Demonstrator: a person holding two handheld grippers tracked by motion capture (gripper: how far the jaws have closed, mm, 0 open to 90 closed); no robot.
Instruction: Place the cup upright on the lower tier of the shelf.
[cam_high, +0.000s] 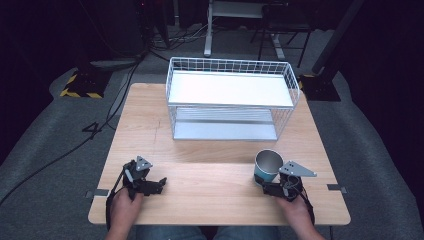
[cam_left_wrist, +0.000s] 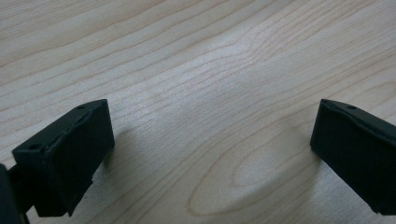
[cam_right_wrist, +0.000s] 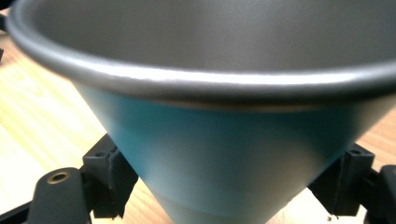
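A teal metal cup (cam_high: 267, 165) with a grey inside stands upright near the table's front right. My right gripper (cam_high: 264, 184) is shut on the cup's lower part. In the right gripper view the cup (cam_right_wrist: 224, 154) is very close, with one black jaw pressed against each side of its narrow base, and the gripper (cam_right_wrist: 226, 186) low around it. My left gripper (cam_high: 159, 184) lies low over the front left of the wooden table (cam_high: 210, 200), pointing right. In the left gripper view that gripper (cam_left_wrist: 212, 154) is open, with bare wood between its widely parted jaws.
A white wire rack (cam_high: 230, 90) with two shelves stands at the back middle of the table, its open side facing me. Cables and stand feet lie on the grey floor beyond the table. Bare wood stretches between the two grippers.
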